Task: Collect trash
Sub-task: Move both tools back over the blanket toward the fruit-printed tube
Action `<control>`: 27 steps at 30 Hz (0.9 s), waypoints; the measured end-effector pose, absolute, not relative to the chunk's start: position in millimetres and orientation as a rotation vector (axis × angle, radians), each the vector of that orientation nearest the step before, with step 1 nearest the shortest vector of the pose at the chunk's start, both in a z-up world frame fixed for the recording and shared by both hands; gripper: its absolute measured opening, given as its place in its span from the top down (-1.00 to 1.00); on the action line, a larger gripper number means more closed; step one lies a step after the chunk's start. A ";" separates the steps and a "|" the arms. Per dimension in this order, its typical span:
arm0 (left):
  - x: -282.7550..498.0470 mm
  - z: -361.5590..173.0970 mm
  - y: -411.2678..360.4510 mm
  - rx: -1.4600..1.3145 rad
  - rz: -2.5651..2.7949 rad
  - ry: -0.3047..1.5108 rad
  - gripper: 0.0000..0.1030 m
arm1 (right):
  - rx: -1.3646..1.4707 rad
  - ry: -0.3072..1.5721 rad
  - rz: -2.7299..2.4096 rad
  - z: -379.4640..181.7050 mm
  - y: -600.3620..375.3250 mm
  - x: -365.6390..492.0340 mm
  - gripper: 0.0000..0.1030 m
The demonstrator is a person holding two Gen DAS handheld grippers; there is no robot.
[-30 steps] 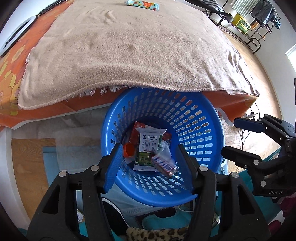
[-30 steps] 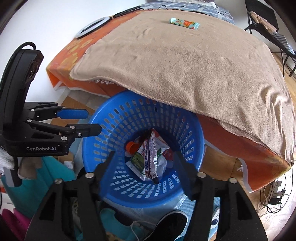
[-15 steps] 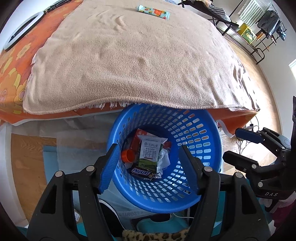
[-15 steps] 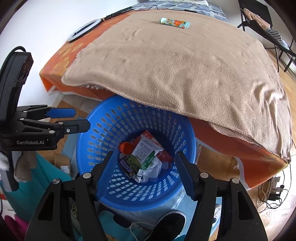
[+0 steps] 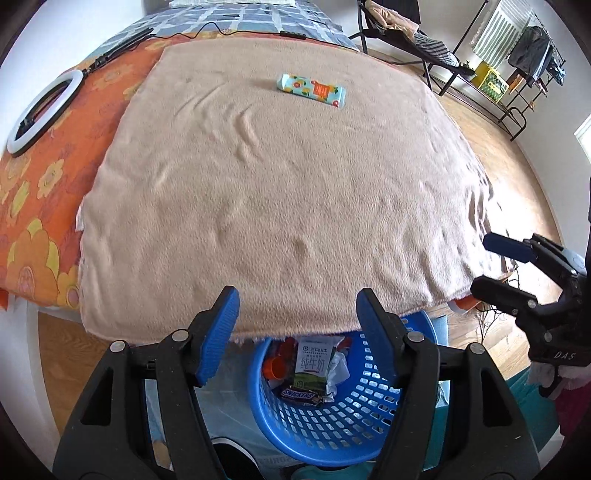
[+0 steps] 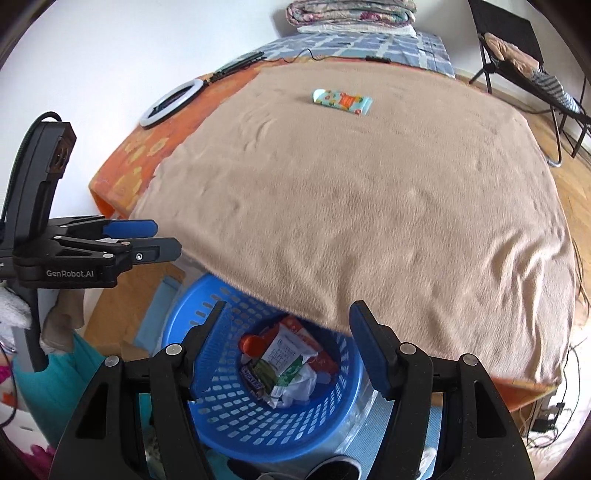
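Seen from both wrist cameras: left tool [image 5: 295, 317] and right tool [image 6: 284, 332], each released and empty, blue-padded fingers [image 5: 218, 339] spread wide above the near edge of a bed. Below and between them, a blue perforated basket [image 5: 354, 417] on the floor, its far rim tucked under the overhanging beige blanket [image 5: 280, 206].

Inside the basket: a white-and-green milk pouch [image 5: 312, 365], a Snickers wrapper [image 5: 301, 395] lying just in front of it, an orange cap [image 5: 273, 367] to the left, crumpled white paper [image 5: 338, 373] to the right.

Still on the bed, well apart from the basket: a teal snack packet [image 5: 312, 89] with orange print, flat on the far half of the blanket, slightly right of centre.

Further left, on the orange floral sheet [image 5: 33, 206]: a white ring light [image 5: 40, 110] with its black cable. At far right, across the wooden floor [image 5: 517, 173]: a black folding chair [image 5: 402, 33] and a clothes rack [image 5: 532, 48].

In the right wrist view, left tool [image 6: 162, 242] visible at the left, hovering beside the blanket's corner.
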State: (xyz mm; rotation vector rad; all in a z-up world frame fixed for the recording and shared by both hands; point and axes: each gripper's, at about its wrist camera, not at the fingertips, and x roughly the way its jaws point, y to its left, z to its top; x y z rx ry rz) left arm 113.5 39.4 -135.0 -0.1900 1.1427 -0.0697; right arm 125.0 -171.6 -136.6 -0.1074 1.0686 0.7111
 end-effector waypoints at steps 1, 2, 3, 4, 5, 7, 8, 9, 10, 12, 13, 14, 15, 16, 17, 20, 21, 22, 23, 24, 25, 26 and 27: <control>119.7 -132.4 43.2 -0.187 -0.066 1.140 -0.31 | -0.119 1.044 0.717 -131.2 -169.5 132.4 -0.27; 126.2 -130.7 47.2 -0.185 -0.059 1.138 -0.31 | -0.128 1.016 0.727 -125.4 -167.4 139.9 -0.27; 132.9 -129.3 51.1 -0.185 -0.052 1.137 -0.31 | -0.137 0.991 0.736 -120.1 -165.0 147.8 -0.27; 139.3 -127.9 55.5 -0.188 -0.047 1.137 -0.31 | -0.147 0.968 0.745 -115.2 -161.3 156.2 -0.27; 145.7 -126.5 60.0 -0.191 -0.043 1.136 -0.31 | -0.155 0.953 0.758 -110.7 -157.4 166.0 -0.27; 156.3 -124.0 67.9 -0.192 -0.035 1.127 -0.31 | -0.169 0.931 0.781 -103.7 -149.1 187.3 -0.27; 161.7 -122.9 71.9 -0.191 -0.030 1.121 -0.31 | -0.176 0.923 0.786 -101.2 -144.4 198.7 -0.27; 166.7 -122.5 75.9 -0.190 -0.025 1.116 -0.31 | -0.177 0.922 0.789 -99.5 -139.3 211.3 -0.27; 172.8 -122.4 80.0 -0.192 -0.022 1.114 -0.31 | -0.171 0.927 0.797 -97.9 -135.3 223.9 -0.27; 183.1 -123.0 88.4 -0.201 -0.014 1.110 -0.31 | -0.152 0.943 0.822 -98.0 -125.5 248.5 -0.27; 188.3 -123.3 93.1 -0.209 -0.011 1.108 -0.31 | -0.149 0.944 0.835 -98.5 -120.4 259.4 -0.27; 193.5 -122.8 99.2 -0.220 -0.007 1.101 -0.31 | -0.154 0.943 0.847 -99.6 -114.4 269.1 -0.27; 197.4 -122.2 104.9 -0.234 0.000 1.091 -0.31 | -0.165 0.943 0.857 -102.1 -107.3 278.4 -0.27; 201.2 -121.7 110.6 -0.250 0.004 1.084 -0.31 | -0.178 0.944 0.860 -105.7 -101.2 287.6 -0.27; 204.1 -121.6 116.3 -0.264 0.006 1.079 -0.31 | -0.192 0.947 0.859 -110.2 -95.0 296.6 -0.27; 212.4 -120.6 131.1 -0.276 0.017 1.069 -0.31 | -0.210 0.969 0.849 -126.2 -75.7 326.5 -0.26; 214.8 -120.1 135.5 -0.273 0.022 1.066 -0.31 | -0.208 0.976 0.848 -130.7 -70.4 336.0 -0.26; 215.9 -119.4 140.2 -0.272 0.030 1.060 -0.31 | -0.204 0.982 0.844 -135.2 -65.5 344.6 -0.26; 217.0 -119.2 145.8 -0.278 0.043 1.049 -0.31 | -0.201 0.987 0.839 -140.0 -60.0 353.3 -0.26; 217.5 -119.8 152.1 -0.295 0.054 1.040 -0.31 | -0.200 0.991 0.831 -143.7 -55.2 360.3 -0.26; 217.9 -121.5 158.6 -0.320 0.059 1.038 -0.31 | -0.203 0.990 0.822 -146.2 -51.1 366.7 -0.26; 218.5 -124.0 164.5 -0.344 0.062 1.043 -0.31 | -0.212 0.987 0.815 -148.9 -46.9 372.5 -0.26; 219.1 -126.0 168.8 -0.363 0.065 1.048 -0.31 | -0.220 0.984 0.804 -151.5 -43.4 378.0 -0.26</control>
